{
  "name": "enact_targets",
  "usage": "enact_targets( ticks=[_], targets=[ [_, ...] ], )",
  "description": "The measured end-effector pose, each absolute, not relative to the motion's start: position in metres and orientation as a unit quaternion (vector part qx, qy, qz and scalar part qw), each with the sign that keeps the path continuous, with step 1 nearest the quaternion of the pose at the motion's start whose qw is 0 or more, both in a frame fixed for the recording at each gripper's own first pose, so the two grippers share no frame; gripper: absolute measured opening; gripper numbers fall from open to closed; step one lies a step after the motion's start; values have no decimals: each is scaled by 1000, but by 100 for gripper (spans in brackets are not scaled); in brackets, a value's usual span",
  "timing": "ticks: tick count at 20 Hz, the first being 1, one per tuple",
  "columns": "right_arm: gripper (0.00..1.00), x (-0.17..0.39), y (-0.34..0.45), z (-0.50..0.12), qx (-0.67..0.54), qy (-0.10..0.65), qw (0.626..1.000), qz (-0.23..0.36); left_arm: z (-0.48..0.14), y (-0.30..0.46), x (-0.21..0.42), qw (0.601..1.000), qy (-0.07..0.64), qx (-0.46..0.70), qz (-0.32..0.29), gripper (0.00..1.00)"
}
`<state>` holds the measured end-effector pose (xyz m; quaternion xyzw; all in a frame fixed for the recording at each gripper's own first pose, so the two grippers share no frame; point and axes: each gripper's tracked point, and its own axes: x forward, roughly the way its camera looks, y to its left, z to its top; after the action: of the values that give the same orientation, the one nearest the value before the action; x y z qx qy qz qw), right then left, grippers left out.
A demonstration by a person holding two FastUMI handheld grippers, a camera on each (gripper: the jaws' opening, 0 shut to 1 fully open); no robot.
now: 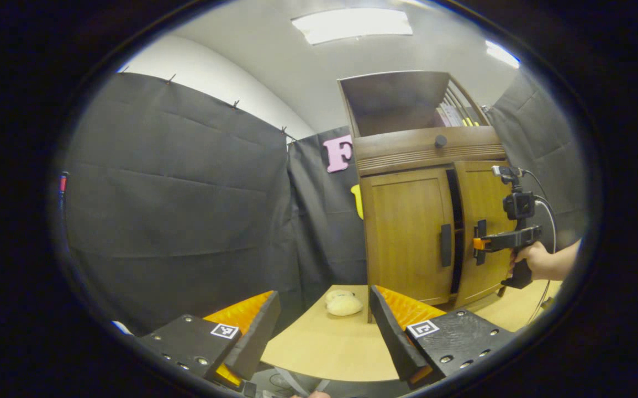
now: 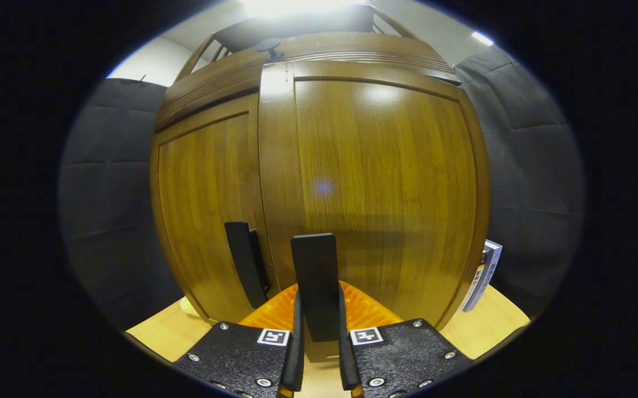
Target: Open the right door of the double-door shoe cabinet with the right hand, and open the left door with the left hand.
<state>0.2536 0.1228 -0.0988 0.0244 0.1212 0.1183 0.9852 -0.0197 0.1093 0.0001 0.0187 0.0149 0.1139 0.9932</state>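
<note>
The left gripper (image 1: pixel 319 326) hangs spread over bare table (image 1: pixel 319 348), with open air between it and the shoe cabinet (image 1: pixel 423 221) — only a pale plush toy (image 1: pixel 343 304) lies on the way. The left door's handle (image 1: pixel 446 245) stands unblocked. The right gripper (image 1: pixel 479 243) and hand (image 1: pixel 534 261) crowd the right door (image 2: pixel 374 188), ajar — a dark gap between the doors.

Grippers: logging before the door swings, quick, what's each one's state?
Left gripper: open, empty.
Right gripper: shut on the right door handle.
</note>
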Motion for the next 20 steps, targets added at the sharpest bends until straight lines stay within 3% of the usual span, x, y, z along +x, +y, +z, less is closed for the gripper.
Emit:
enact_targets(
  ticks=[1,2,5,6,7,10,11,13,14,16,17,18,19,20],
  targets=[
    [24,248,119,-97,27,120,985,119,-1,104,-17,994,16,17,108,94],
    [24,241,116,-95,27,119,985,121,-4,99,-15,994,17,14,102,100],
    [24,228,107,-94,24,118,985,127,-7,86,-5,996,16,6,84,100],
    [24,225,104,-95,24,119,984,129,-6,81,-2,997,14,4,79,94],
    [26,219,101,-95,26,119,984,131,-4,76,2,997,12,3,74,100],
    [24,201,86,-90,26,117,984,132,-4,59,12,998,9,-2,55,100],
    [24,196,81,-88,28,116,984,131,-3,52,14,999,9,-3,48,94],
    [24,186,70,-89,28,114,985,126,-5,37,16,999,8,-6,33,100],
    [24,181,64,-88,28,115,985,123,-7,32,22,1000,8,-8,26,94],
    [26,170,51,-87,29,116,986,117,-6,21,34,1000,7,-11,12,94],
    [26,164,44,-85,30,116,986,114,-5,13,38,1000,6,-14,5,100],
    [26,159,37,-84,29,115,987,110,-3,4,38,1000,5,-16,-2,100],
    [25,154,29,-82,26,115,987,106,-3,-4,40,1000,5,-18,-8,94],
    [25,150,21,-83,26,115,988,102,-4,-13,40,1000,5,-20,-16,94]
  ],
)
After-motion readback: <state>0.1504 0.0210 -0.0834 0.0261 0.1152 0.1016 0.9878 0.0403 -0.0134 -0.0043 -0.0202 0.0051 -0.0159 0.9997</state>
